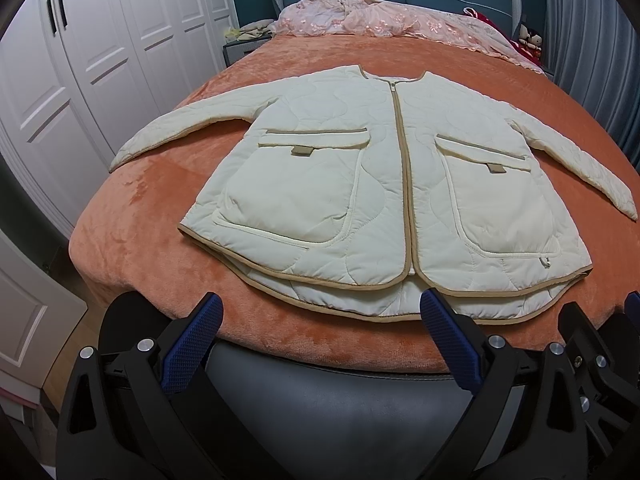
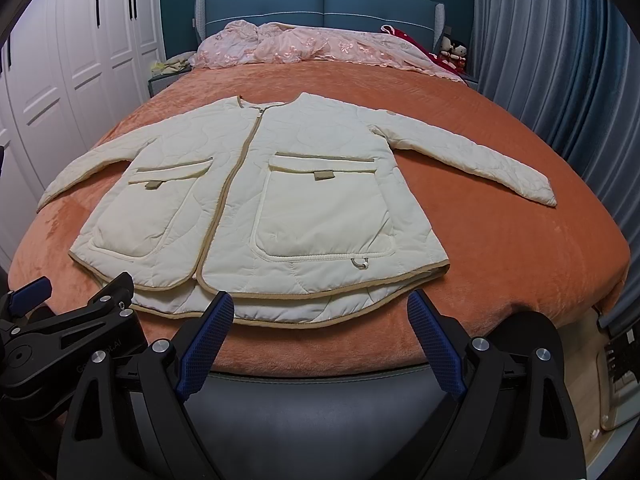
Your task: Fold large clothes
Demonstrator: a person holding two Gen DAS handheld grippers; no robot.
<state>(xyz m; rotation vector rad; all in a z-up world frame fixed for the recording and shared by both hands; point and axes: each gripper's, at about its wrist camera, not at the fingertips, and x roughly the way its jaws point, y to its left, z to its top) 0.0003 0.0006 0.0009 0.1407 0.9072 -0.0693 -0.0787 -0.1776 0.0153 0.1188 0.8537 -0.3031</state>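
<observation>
A cream quilted jacket (image 1: 384, 184) lies flat and zipped in the middle of the orange blanket (image 1: 160, 216), front up, both sleeves stretched out to the sides. Beyond the jacket's collar a pink cover (image 2: 304, 46) is bunched against the blue headboard (image 2: 320, 2). Just short of the jacket's hem, at the foot of the bed, the left gripper (image 1: 320, 316) and the right gripper (image 2: 320, 312) hover side by side, each with its fingers spread wide, holding nothing.

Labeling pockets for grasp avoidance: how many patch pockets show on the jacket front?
2. On the cream quilted jacket: one flap pocket left of the tan zipper, one pocket right of it. Any on the underside are hidden.
</observation>
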